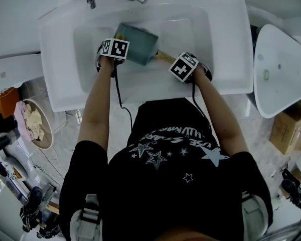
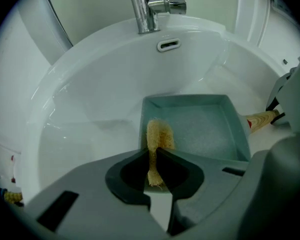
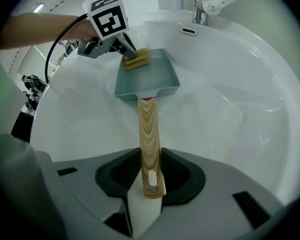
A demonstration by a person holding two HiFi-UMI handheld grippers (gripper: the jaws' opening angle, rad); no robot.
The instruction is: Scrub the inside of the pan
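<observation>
With the left gripper I held a yellowish fibrous loofah scrubber. Its jaws were closed narrow on the scrubber and pinched it flat, and the free end stuck out ahead of them. This free end was at the left edge of the grey-green square metal pan, close to one corner. From the right gripper view it seemed to rest on the rim there, but I could not tell if it pressed on the pan's bottom.

With the right gripper I held the pan's light wooden handle. The jaws were closed on the handle near its end, where a small hanging hole showed, and the handle ran straight forward from them to the pan.

The pan was inside the white ceramic sink, about in the middle of the basin, with its open side up. Behind it, at the back wall of the basin, were the oval overflow slot and, above that, the chrome faucet. Both grippers pointed steeply down into the basin, the left one beside the pan's far corner and the right one well apart from it.
</observation>
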